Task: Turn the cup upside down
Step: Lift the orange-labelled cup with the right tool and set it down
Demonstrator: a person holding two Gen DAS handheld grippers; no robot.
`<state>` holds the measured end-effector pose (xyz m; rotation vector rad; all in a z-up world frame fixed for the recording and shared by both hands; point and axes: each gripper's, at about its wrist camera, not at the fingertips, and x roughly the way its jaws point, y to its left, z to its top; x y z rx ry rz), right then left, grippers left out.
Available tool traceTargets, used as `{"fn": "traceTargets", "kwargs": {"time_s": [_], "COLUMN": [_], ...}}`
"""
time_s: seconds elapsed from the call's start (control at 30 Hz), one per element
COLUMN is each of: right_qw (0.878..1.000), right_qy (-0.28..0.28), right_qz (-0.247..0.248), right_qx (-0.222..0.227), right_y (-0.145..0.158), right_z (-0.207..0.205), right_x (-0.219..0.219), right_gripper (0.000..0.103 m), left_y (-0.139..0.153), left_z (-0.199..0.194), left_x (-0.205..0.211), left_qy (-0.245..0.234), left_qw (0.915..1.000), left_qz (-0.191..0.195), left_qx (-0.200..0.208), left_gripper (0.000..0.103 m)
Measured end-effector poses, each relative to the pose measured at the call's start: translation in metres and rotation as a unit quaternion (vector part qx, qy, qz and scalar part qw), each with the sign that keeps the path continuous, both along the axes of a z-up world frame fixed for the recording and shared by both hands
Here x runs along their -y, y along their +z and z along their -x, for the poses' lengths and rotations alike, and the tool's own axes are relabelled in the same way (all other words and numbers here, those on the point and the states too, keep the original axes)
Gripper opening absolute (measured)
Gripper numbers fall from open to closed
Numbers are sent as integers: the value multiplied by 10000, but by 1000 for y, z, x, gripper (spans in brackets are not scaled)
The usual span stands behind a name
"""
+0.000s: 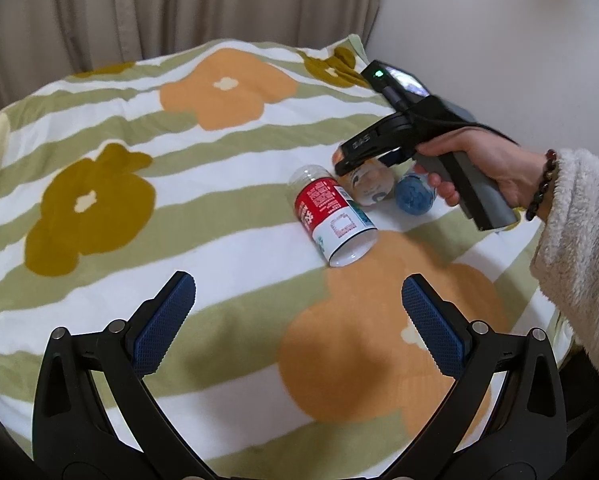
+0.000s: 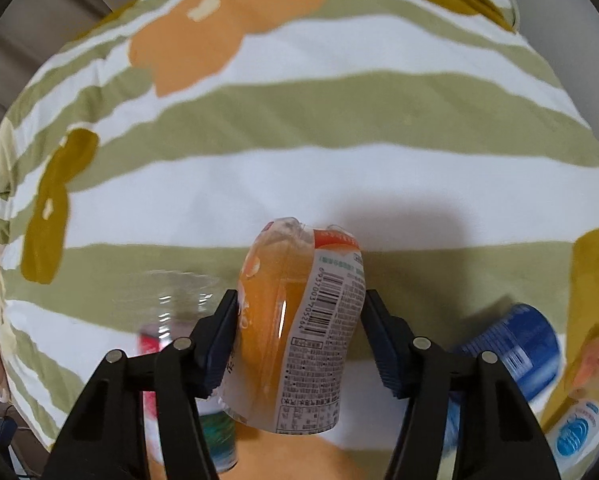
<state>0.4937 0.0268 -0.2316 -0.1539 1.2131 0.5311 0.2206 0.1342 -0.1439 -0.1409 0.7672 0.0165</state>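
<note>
In the right wrist view my right gripper (image 2: 299, 320) is shut on an orange-and-white labelled plastic cup (image 2: 299, 320), held between the blue pads above the flowered cloth. In the left wrist view the same cup (image 1: 369, 184) shows partly under the right gripper (image 1: 351, 160). A red-and-white cup (image 1: 333, 220) lies on its side on the cloth, open end toward me. My left gripper (image 1: 297, 320) is open and empty, hovering near the front of the cloth.
A blue cup (image 1: 414, 196) lies on its side by the right hand; it also shows in the right wrist view (image 2: 515, 348). A flowered striped cloth (image 1: 179, 200) covers the surface. Curtains (image 1: 139, 8) hang behind, a wall at right.
</note>
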Motion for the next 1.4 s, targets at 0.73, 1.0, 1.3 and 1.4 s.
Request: {"fn": "traceTargets", "kwargs": {"time_s": [0.73, 1.0, 1.3, 1.4], "right_qw": [9911, 9884, 9827, 9813], "right_qy": [-950, -1289, -1405, -1343], "right_qz": [-921, -796, -1195, -1374], "right_qx": [159, -141, -153, 121], "right_y": [-8, -47, -41, -25], "right_z": [250, 236, 235, 243], "right_x": [93, 101, 111, 118], "right_gripper": [56, 57, 100, 102], "left_y": [14, 12, 18, 23], "left_z": [107, 122, 122, 121], "left_x": [22, 32, 36, 42], "left_qy": [-431, -450, -356, -392], "left_qw": [9977, 9984, 9986, 9985], "left_qz": [523, 330, 381, 352], "left_qx": [69, -96, -119, -123], "left_gripper": [103, 103, 103, 103]}}
